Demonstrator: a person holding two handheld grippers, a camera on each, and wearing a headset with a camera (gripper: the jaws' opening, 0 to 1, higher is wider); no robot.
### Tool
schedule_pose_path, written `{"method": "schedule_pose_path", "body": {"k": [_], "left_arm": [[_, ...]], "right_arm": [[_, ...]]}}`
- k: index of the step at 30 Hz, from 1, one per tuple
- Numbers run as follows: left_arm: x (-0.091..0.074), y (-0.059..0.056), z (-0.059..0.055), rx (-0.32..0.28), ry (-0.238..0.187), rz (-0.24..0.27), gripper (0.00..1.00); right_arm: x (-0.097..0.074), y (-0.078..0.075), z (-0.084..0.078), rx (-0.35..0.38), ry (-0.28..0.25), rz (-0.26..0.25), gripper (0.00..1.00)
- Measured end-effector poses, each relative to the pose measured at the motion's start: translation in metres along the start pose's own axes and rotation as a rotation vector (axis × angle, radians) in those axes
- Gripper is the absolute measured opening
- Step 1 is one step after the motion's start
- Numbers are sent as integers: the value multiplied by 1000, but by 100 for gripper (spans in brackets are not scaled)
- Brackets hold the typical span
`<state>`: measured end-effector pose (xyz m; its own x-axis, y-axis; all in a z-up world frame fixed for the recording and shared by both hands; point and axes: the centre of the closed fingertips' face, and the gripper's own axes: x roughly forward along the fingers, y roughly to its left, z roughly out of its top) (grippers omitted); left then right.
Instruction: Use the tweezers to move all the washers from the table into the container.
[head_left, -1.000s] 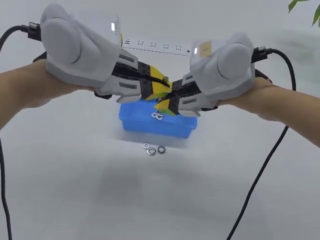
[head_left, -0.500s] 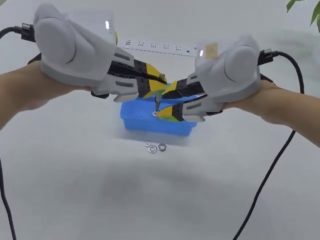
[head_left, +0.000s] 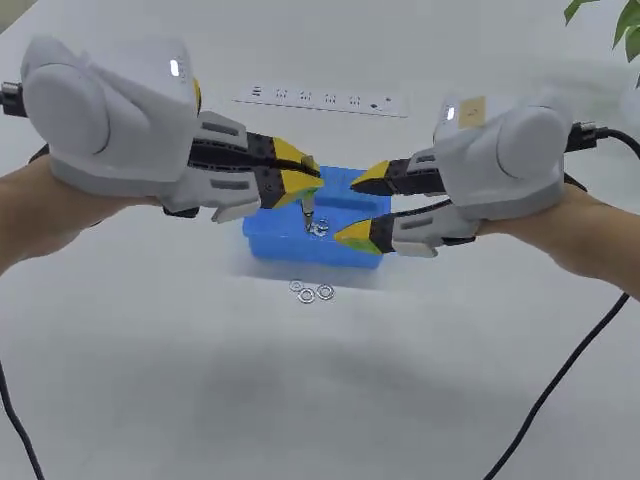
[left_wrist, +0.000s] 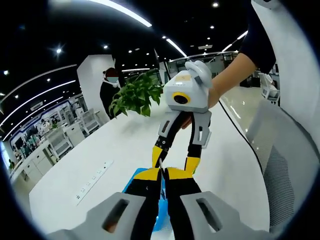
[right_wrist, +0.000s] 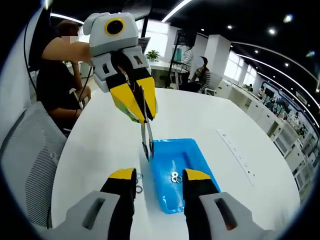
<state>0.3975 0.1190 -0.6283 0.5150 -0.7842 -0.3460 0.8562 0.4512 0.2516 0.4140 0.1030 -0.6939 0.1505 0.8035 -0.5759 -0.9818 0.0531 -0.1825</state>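
A small cluster of silver metal ring washers (head_left: 318, 229) (right_wrist: 175, 176) lies inside the shallow blue plastic container (head_left: 290, 248) (right_wrist: 187, 155), near its middle. Three loose washers (head_left: 311, 292) (right_wrist: 137, 189) lie on the white tabletop (head_left: 200, 380), just beside the container's near wall on your side.

The thin silver tweezers (head_left: 307, 208) (right_wrist: 146, 132) hang point-down over the container. In the head view their tips are close above the cluster. I cannot tell whether they pinch anything.

Your left hand-held gripper (head_left: 312, 173) (right_wrist: 142, 112) (left_wrist: 162, 173) has its yellow-tipped jaws pressed together on the upper end of the tweezers. In the left gripper view the jaws meet with barely a gap.

Your right hand-held gripper (head_left: 358, 207) (right_wrist: 160, 176) (left_wrist: 175, 160) is spread wide and grasps nothing. It faces the left one across the container, one jaw above the other, near the tweezers but apart from them.

Beyond the container a long white power strip (head_left: 320, 100) (right_wrist: 235, 150) lies flat on the tabletop. Green plant leaves (head_left: 600, 15) show at the far right corner.
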Motion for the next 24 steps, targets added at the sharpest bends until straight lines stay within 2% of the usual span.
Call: {"method": "schedule_pose_path", "body": {"k": [3, 5, 9, 10, 13, 15, 19, 22, 24], "left_arm": [[-3, -4, 4, -17, -37, 20, 6], [-4, -6, 4, -25, -41, 30, 6], [-5, -13, -3, -27, -32, 39, 6], [-5, -16, -5, -32, -32, 37, 6], [-5, -26, -11, -49, -36, 29, 6], [-3, -32, -15, -55, -34, 28, 6], [1, -42, -25, -69, -27, 21, 6], [3, -45, -31, -76, -18, 19, 6], [3, -45, -34, -90, -30, 25, 6]], "right_arm": [[-6, 6, -3, -9, -13, -10, 42], [-9, 10, -5, 1, -23, -12, 45], [-13, 18, -11, 9, -25, -13, 50], [-15, 20, -11, -12, -35, -21, 52], [-18, 26, -12, 12, -50, -19, 56], [-19, 28, -15, 1, -45, -30, 59], [-20, 39, -23, 19, -39, -13, 63], [-18, 47, -33, 39, -29, -4, 68], [-17, 50, -37, 48, -21, -5, 71]]}}
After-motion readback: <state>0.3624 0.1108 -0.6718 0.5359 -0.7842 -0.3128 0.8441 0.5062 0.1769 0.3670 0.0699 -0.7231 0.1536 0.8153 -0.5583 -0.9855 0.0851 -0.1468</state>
